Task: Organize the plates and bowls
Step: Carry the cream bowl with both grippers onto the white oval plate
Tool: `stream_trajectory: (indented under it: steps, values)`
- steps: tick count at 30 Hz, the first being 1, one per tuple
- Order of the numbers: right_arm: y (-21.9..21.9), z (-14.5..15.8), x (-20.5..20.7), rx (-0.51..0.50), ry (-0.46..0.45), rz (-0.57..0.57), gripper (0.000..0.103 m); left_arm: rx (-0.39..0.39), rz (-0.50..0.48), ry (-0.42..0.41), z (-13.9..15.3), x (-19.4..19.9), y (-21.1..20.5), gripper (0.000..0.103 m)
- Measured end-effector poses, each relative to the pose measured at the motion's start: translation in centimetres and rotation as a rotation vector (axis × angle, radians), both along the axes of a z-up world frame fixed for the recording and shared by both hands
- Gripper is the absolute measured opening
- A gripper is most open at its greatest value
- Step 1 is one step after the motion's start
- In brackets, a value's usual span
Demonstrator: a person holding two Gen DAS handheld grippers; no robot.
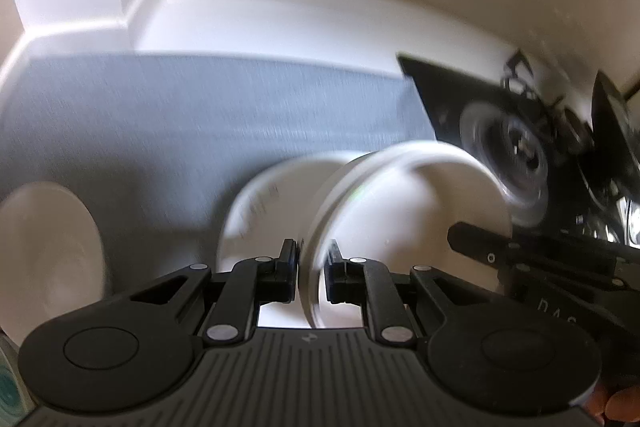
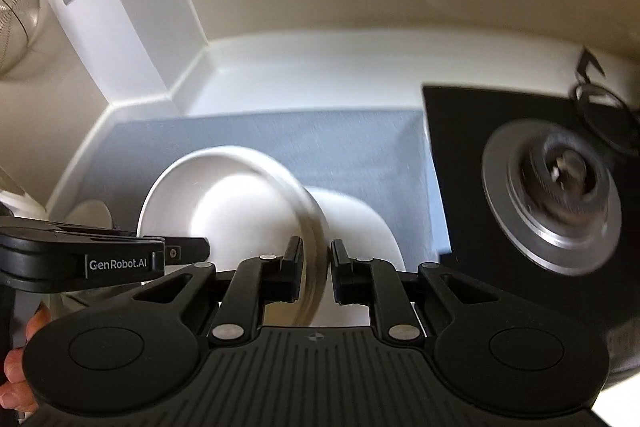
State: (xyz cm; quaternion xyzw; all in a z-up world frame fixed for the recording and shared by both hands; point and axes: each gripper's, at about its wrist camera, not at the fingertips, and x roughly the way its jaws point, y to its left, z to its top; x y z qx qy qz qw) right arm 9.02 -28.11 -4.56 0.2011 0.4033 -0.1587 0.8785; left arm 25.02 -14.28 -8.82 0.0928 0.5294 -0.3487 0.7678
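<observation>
White bowl (image 2: 224,203) on a grey-blue mat (image 2: 320,143), beside a black stovetop (image 2: 456,163).

A white bowl (image 1: 404,211) stands tilted on edge, its rim pinched between the fingers of the left gripper (image 1: 313,277), its hollow facing right of it. A second white bowl (image 2: 228,203) has its blurred rim between the right gripper (image 2: 316,277) fingers, hollow turned left. A white plate (image 1: 48,247) lies well left of the left gripper.

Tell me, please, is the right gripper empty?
No, the right gripper has its jaws closed on the rim of a white bowl.
</observation>
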Motion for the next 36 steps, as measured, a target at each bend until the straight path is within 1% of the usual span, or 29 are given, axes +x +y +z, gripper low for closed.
stream_trajectory:
  steps: [1,2,5,12,18,20,26,28,29,30,31,32,33,34,35,36]
  values:
    - [-0.1,-0.3,-0.2,0.005,0.009,-0.004,0.016,0.01,-0.007,0.011,-0.4,-0.3,-0.2,0.014]
    - [-0.1,-0.6,-0.3,0.007,0.017,-0.007,0.016,0.017,-0.01,0.016,-0.2,-0.8,0.6,0.014]
    - [-0.2,-1.1,-0.4,0.008,0.028,-0.005,0.016,0.034,-0.013,0.019,-1.0,-1.0,0.3,0.014]
    - [-1.0,-1.7,-0.1,0.03,0.055,0.017,0.016,0.053,-0.01,0.039,-1.2,-0.4,0.2,0.014]
    - [-2.0,-2.8,0.5,0.101,0.09,0.031,0.016,0.073,0.008,0.075,-2.3,0.3,0.1,0.014]
    - [-2.2,-3.1,0.7,0.114,0.099,0.037,0.015,0.078,0.013,0.075,-2.6,0.5,0.1,0.015]
    - [-2.5,-3.4,1.1,0.113,0.114,0.061,0.015,0.087,0.018,0.047,-2.5,0.4,-0.2,0.016]
    - [-2.5,-3.5,1.2,0.113,0.115,0.07,0.016,0.102,0.022,0.014,-2.3,0.2,-0.3,0.034]
    - [-2.5,-3.5,1.2,0.109,0.115,0.073,0.016,0.106,0.024,-0.002,-2.1,0.0,-0.3,0.054]
    - [-2.5,-3.4,1.1,0.105,0.113,0.073,0.016,0.093,0.021,-0.013,-1.9,-0.1,-0.2,0.073]
    - [-2.5,-3.3,1.1,0.099,0.11,0.076,0.021,0.081,0.02,-0.024,-1.5,-0.3,-0.1,0.081]
    - [-2.5,-3.2,1.0,0.091,0.109,0.078,0.031,0.071,0.023,-0.043,-1.1,-0.6,0.0,0.092]
    - [-2.5,-3.1,0.9,0.082,0.103,0.077,0.037,0.079,0.035,-0.072,-0.7,-0.9,0.1,0.098]
    - [-2.5,-2.8,0.6,0.069,0.093,0.069,0.044,0.082,0.046,-0.102,-0.3,-1.1,0.4,0.099]
    - [-2.5,-2.5,0.3,0.052,0.083,0.062,0.05,0.07,0.045,-0.112,0.0,-1.3,0.6,0.101]
    - [-2.4,-2.2,-0.1,0.034,0.068,0.059,0.051,0.057,0.048,-0.111,0.3,-1.3,1.0,0.102]
